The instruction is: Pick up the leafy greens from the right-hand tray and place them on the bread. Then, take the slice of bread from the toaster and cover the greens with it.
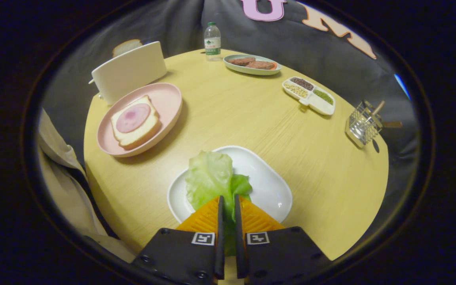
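A pale green lettuce leaf (209, 178) lies over the white tray (269, 186) just ahead of my fingers. My gripper (228, 204) is shut on the near end of the leaf, which runs back between the two fingers. Beyond and to the left, a pink plate (168, 99) holds a slice of bread (137, 128) topped with a round of ham (133, 117). Behind that plate stands a white toaster (129, 71) with a second slice of bread (126, 46) sticking out of its top.
A sleeve (59, 166) hangs at the table's left edge. At the far side stand a water bottle (212, 41), a dish of meat patties (251, 64) and a divided dish of grains (309, 95). A wire basket (363, 123) sits near the right edge.
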`<state>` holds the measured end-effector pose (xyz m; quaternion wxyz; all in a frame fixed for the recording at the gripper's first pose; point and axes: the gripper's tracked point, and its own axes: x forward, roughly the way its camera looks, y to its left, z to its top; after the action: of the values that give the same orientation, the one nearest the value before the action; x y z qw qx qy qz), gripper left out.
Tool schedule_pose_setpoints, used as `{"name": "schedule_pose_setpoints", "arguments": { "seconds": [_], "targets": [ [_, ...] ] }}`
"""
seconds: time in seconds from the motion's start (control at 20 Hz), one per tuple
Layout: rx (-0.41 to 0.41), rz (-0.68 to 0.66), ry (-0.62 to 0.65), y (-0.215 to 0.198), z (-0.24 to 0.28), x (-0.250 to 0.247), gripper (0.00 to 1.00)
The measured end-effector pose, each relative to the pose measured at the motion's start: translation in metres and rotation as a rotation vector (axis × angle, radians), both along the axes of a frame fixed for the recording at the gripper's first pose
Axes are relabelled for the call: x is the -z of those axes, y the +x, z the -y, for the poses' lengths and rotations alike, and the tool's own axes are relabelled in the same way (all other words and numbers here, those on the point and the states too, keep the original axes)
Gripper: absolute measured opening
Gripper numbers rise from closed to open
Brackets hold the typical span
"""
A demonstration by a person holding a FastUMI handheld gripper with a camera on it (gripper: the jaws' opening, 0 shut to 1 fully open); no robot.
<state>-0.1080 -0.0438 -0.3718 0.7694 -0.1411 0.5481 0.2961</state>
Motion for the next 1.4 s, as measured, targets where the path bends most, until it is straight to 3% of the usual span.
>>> {"name": "schedule_pose_setpoints", "arguments": {
  "seconds": [0.1, 0.15, 0.4, 0.7, 1.4],
  "targets": [
    [0.004, 0.049, -0.019, 0.009, 0.003, -0.003, 0.15],
    [0.007, 0.04, -0.018, 0.004, 0.003, -0.004, 0.04],
    [0.021, 0.086, -0.002, 0.016, -0.002, -0.027, 0.03],
    [-0.019, 0.136, 0.016, 0.024, -0.028, -0.06, 0.03],
    [-0.148, 0.166, 0.133, 0.028, -0.159, -0.092, 0.03]
  ]
}}
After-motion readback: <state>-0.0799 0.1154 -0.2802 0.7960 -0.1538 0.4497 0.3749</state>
